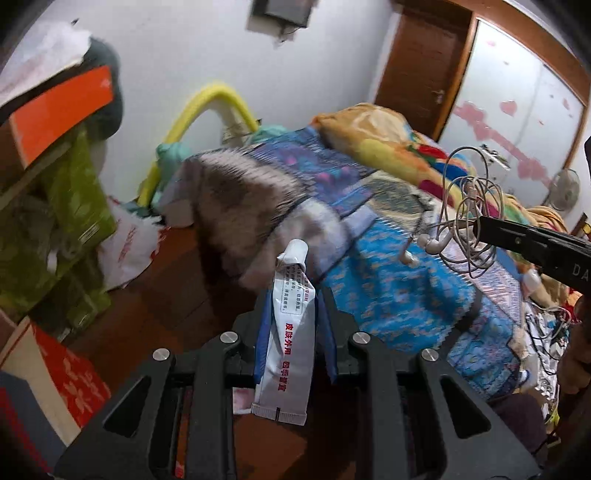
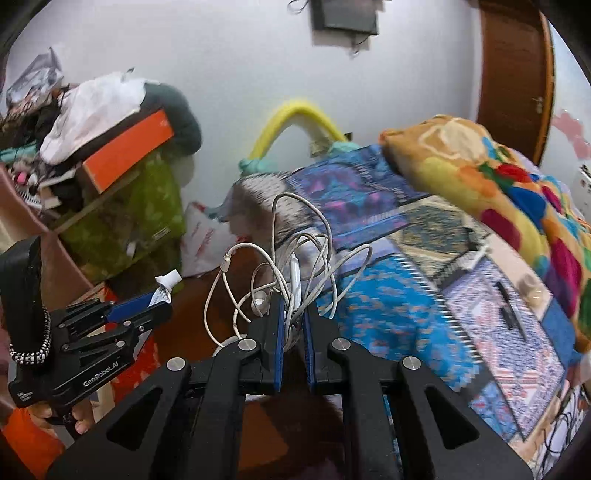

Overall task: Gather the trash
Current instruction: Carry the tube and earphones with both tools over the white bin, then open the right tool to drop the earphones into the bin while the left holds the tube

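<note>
Carrying trash over floor | left gripper [image 1: 293, 314] pinching crimped white ointment tube [image 1: 290, 325] | right gripper [image 2: 293, 321] clamped on tangled white earphone cable [image 2: 291, 258] | advice: keep both grips firm; loose loops may snag.

The far side of the tube [image 1: 291, 332] is masked by the blue pads [image 1: 263, 339] of the left gripper [image 1: 293, 295]; the small print on its label is too fine to read. In the right wrist view only the tube's cap end shows past the gripper's finger. The right gripper [image 1: 480, 225] is cut off by the left wrist picture's right edge, its body out of view. The cable bundle [image 2: 291, 273] is tangled, so individual strands cannot be separated. The bedspread [image 2: 388, 295] pattern is smeared by motion blur. Small items [image 2: 530, 286] on the bed cannot be identified. The dark frame [image 2: 347, 14] on the wall is cropped by the top edge.
</note>
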`<state>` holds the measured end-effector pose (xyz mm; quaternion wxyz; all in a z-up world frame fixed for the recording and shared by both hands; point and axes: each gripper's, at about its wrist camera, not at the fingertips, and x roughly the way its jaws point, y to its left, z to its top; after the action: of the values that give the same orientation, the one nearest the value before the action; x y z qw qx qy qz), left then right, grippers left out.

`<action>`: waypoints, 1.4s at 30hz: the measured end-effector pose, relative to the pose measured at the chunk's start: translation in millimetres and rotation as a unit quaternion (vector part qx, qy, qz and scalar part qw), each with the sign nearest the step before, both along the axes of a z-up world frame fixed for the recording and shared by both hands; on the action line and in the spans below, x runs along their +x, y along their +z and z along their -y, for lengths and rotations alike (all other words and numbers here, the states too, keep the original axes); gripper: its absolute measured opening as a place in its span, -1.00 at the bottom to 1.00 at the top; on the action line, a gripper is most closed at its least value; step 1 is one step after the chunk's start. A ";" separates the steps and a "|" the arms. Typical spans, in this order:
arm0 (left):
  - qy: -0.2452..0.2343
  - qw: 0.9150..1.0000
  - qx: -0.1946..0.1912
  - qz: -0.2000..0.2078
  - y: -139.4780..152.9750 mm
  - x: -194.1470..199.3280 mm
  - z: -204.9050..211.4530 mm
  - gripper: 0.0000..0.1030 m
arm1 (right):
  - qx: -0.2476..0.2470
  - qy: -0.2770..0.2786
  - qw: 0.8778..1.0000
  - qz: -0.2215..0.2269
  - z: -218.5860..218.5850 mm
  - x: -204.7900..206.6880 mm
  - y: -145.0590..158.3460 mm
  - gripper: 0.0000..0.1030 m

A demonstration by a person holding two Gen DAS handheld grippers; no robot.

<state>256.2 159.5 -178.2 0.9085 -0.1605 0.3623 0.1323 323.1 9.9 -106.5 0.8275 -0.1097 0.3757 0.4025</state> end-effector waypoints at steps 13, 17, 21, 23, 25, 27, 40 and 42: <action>0.064 0.995 -0.036 -0.069 -82.5 -22.6 -63.7 -0.52 | -0.070 0.071 0.992 -0.073 -86.2 -15.6 -79.4 -0.83; 0.076 0.991 -0.054 -0.091 -104.9 -28.3 -75.6 -0.52 | -0.101 0.088 0.986 -0.101 -105.7 -17.7 -111.0 -0.83; 0.084 0.988 -0.073 -0.110 -126.3 -30.5 -85.0 -0.52 | -0.119 0.095 0.978 -0.140 -123.6 -16.0 -140.7 -0.83; 0.086 0.986 -0.078 -0.117 -133.8 -30.5 -87.0 -0.52 | -0.124 0.092 0.975 -0.158 -130.8 -13.0 -151.6 -0.79; 0.085 0.985 -0.085 -0.124 -141.3 -29.4 -89.1 -0.52 | -0.129 0.093 0.971 -0.176 -138.9 -10.8 -160.4 -0.72; 0.085 0.984 -0.087 -0.130 -147.9 -27.3 -89.7 -0.52 | -0.137 0.094 0.969 -0.182 -145.3 -8.8 -165.5 -0.69; 0.063 0.983 -0.101 -0.140 -159.0 12.5 -83.4 -0.52 | -0.121 0.083 0.976 -0.160 -134.0 8.8 -151.6 -0.29; 0.064 0.982 -0.101 -0.147 -158.8 20.8 -81.6 -0.50 | -0.117 0.077 0.977 -0.159 -128.6 11.9 -149.5 -0.29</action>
<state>277.0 241.1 -337.0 0.8140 -0.2535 0.4924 0.1750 334.9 138.5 -256.0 0.7050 -0.1688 0.5378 0.4304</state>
